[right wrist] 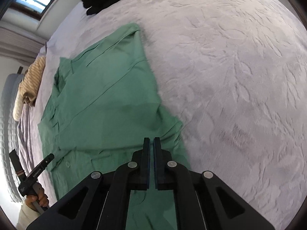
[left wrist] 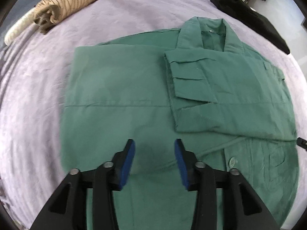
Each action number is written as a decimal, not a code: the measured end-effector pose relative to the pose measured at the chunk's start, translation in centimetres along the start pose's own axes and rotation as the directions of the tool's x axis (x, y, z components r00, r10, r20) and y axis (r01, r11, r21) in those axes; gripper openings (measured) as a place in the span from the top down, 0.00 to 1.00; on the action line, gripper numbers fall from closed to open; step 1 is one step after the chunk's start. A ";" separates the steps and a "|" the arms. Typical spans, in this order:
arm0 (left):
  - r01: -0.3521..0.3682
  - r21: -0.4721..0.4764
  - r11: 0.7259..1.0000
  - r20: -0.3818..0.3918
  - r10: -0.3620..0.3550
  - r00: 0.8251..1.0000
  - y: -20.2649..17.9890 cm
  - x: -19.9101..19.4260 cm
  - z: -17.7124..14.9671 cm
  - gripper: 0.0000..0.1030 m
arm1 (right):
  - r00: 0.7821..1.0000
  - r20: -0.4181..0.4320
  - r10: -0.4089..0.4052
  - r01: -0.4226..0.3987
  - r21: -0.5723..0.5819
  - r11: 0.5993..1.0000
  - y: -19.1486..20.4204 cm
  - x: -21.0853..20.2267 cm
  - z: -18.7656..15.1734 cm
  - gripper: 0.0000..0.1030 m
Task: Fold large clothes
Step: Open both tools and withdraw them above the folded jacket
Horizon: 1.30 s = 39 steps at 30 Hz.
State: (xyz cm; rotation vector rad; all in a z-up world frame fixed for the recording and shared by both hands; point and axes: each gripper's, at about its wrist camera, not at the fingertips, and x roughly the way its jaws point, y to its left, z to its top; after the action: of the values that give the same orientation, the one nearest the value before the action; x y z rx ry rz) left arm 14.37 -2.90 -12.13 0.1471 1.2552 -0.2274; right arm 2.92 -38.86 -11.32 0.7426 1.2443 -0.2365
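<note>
The green shirt (left wrist: pixel 122 88) lay flat near the middle of the lavender bedspread (left wrist: pixel 38 88), one sleeve (left wrist: pixel 191 88) folded across its front and the collar (left wrist: pixel 211 32) at the far end. The left gripper (left wrist: pixel 154 161) hovered over the near hem, its blue pads parted and nothing between them. The right gripper (right wrist: pixel 152 153) hung over the shirt's right edge, fingers clenched together on nothing. Wide bare bedspread lay open to the right. Only the left view showed the collar; only the right view showed a hand (right wrist: pixel 39 195) on the other tool's handle. A striped garment (left wrist: pixel 69 5) and black clothes (left wrist: pixel 247 15) sat well apart at the far edges.
</note>
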 end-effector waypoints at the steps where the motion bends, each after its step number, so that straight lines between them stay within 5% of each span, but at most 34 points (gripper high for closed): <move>1: -0.013 -0.001 1.000 0.000 0.013 1.000 0.0 -0.3 -0.4 0.34 | 1.000 -0.007 0.000 0.000 -0.007 1.000 0.3 -0.1 -0.2 0.96; 4: -0.036 -0.020 0.999 -0.004 0.036 0.999 0.4 -1.4 -1.3 0.23 | 1.000 -0.026 -0.002 0.001 -0.025 1.000 1.3 -0.3 -1.0 0.96; 8: -0.044 -0.043 0.998 -0.013 0.043 0.999 1.0 -2.6 -2.3 0.22 | 0.999 -0.048 0.000 -0.001 -0.025 1.000 2.0 -0.5 -2.0 0.96; 9: -0.040 -0.056 0.998 -0.020 0.039 0.999 1.3 -3.0 -2.8 0.17 | 0.999 -0.053 -0.001 -0.001 -0.025 1.000 2.1 -0.7 -2.3 0.96; 10: -0.041 -0.064 0.997 -0.025 0.040 0.999 1.4 -3.2 -2.9 0.01 | 0.998 -0.057 -0.002 0.001 -0.026 1.000 2.3 -0.8 -2.5 0.96; 11: -0.049 -0.074 0.996 -0.028 0.047 0.998 1.4 -3.3 -3.1 0.00 | 0.998 -0.063 -0.007 0.005 -0.029 1.000 2.5 -0.9 -2.9 0.93; 13: -0.056 -0.086 0.995 -0.031 0.053 0.998 1.8 -4.2 -4.0 0.00 | 0.998 -0.065 -0.018 0.016 -0.034 0.999 2.8 -1.2 -3.3 0.67; 14: -0.052 -0.090 0.995 -0.036 0.049 0.998 2.1 -4.3 -4.1 0.00 | 0.998 -0.064 -0.019 0.017 -0.035 0.999 3.0 -1.5 -3.6 0.44; 15: -0.046 -0.096 0.994 -0.043 0.042 0.998 2.2 -4.6 -4.4 0.00 | 0.998 -0.058 -0.014 0.012 -0.039 0.999 3.2 -1.8 -3.9 0.38; 21: -0.049 -0.075 0.996 -0.085 0.042 0.995 2.3 -6.5 -6.5 0.00 | 0.997 -0.071 -0.014 0.010 -0.065 0.998 4.4 -3.0 -4.9 0.37; 24: -0.020 -0.097 0.995 -0.121 0.008 0.993 2.4 -7.1 -7.5 0.00 | 0.998 -0.045 -0.053 0.047 -0.131 0.990 5.8 -4.1 -5.9 0.15; 28: -0.009 -0.089 0.996 -0.141 -0.004 0.990 2.1 -7.6 -8.5 0.00 | 0.997 -0.057 -0.042 0.033 -0.158 0.987 6.6 -5.0 -7.0 0.13; 30: -0.003 -0.078 0.997 -0.147 -0.009 0.989 1.9 -8.1 -9.0 0.00 | 0.998 -0.064 -0.025 0.015 -0.153 0.988 6.7 -5.3 -7.6 0.00; 39: -0.019 -0.060 0.998 -0.137 0.011 0.991 1.4 -9.9 -9.9 0.00 | 0.991 -0.129 0.019 -0.032 -0.100 0.994 6.3 -5.1 -9.7 0.00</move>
State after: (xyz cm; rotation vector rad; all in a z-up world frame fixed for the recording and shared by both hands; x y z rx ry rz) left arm 2.71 1.70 -5.73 0.1211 1.3949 -0.1681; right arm -2.84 -29.21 -5.44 0.6933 1.3572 -0.1040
